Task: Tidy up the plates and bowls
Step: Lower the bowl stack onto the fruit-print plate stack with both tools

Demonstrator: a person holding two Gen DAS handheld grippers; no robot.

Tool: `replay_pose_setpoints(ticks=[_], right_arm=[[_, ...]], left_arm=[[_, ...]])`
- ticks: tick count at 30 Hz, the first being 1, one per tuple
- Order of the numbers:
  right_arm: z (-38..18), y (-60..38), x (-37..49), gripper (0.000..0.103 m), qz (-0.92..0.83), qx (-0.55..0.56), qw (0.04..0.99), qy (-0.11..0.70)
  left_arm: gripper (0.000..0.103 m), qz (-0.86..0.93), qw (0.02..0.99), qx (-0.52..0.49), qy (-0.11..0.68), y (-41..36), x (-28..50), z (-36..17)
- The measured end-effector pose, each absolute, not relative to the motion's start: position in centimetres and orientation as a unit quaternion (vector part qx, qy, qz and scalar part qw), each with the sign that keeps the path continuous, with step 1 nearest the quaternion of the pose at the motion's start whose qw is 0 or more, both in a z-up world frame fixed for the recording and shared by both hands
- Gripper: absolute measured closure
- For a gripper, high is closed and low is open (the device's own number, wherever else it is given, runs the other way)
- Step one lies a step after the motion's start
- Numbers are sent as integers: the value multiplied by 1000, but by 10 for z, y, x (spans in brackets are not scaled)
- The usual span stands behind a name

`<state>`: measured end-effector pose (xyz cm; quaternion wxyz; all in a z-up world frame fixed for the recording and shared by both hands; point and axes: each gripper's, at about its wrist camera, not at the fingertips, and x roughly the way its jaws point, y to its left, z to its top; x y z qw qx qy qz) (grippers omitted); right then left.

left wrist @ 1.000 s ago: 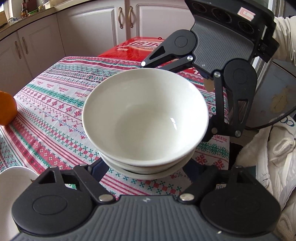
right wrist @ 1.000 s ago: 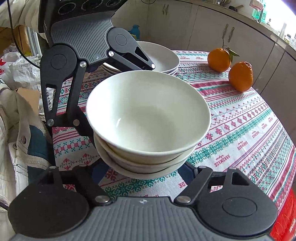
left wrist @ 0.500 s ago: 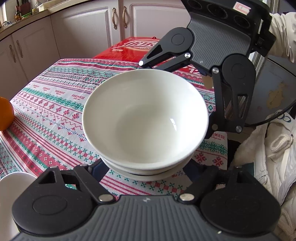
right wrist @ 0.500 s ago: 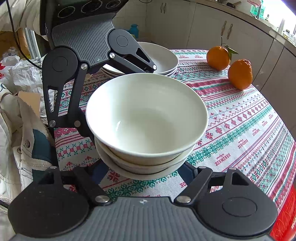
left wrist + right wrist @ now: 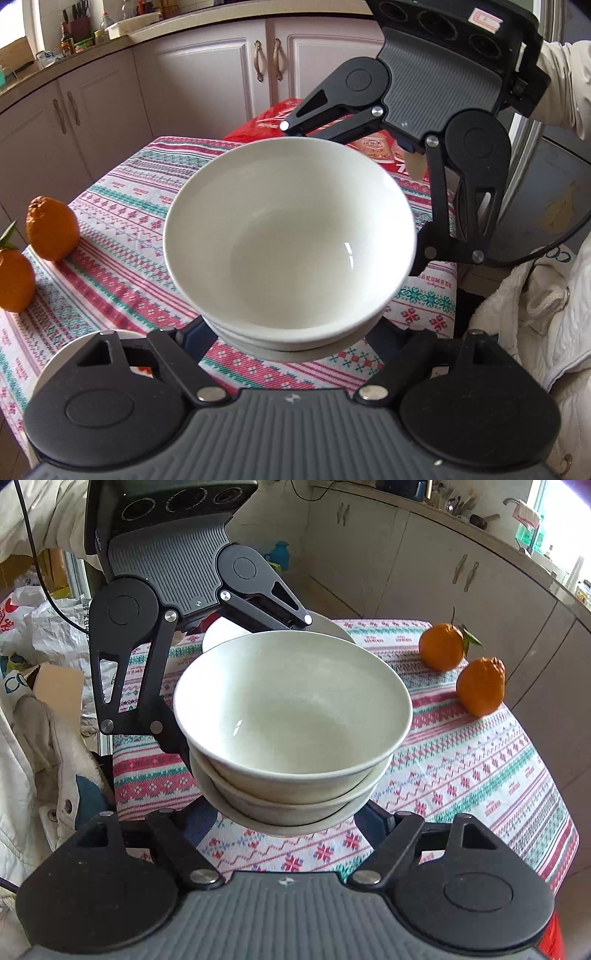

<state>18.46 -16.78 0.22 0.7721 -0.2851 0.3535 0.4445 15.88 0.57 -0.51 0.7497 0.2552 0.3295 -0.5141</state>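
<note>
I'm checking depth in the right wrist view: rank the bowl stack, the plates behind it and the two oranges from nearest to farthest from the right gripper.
1. Bowl stack: between the right gripper's fingers, centre.
2. Rough-skinned orange: on the cloth, right.
3. Leafy orange, farther right, and the plates, behind the bowls: too close to call.

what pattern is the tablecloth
Striped bands of red, pink and teal cross-stitch motifs on white; the tablecloth shows best in the right wrist view.
</note>
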Motion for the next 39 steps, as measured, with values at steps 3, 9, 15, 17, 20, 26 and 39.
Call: replay_pose_setpoints(ticks=[3, 9, 15, 17, 20, 26, 39], right_arm=[[10, -148, 197, 19, 459, -301, 767, 334], [13, -102, 228, 19, 493, -320, 749, 307], [1, -63, 253, 19, 523, -324, 727, 304], [-5, -53, 261, 19, 529, -324, 722, 307], [-11, -45, 270, 19, 534, -318, 719, 312], [-18, -43, 281, 19, 538, -303, 717, 324], [-19, -40, 280, 19, 538, -292, 717, 333]], left_arm=[[18, -490, 767, 252, 328, 26, 166, 5], [18, -441, 795, 248, 334, 69, 181, 12], [18, -412, 804, 236, 357, 101, 196, 4], [18, -406, 805, 236, 363, 108, 200, 1], [17, -401, 805, 233, 369, 115, 207, -4], [17, -399, 803, 237, 373, 122, 209, -11], [17, -400, 802, 228, 381, 125, 216, -18]])
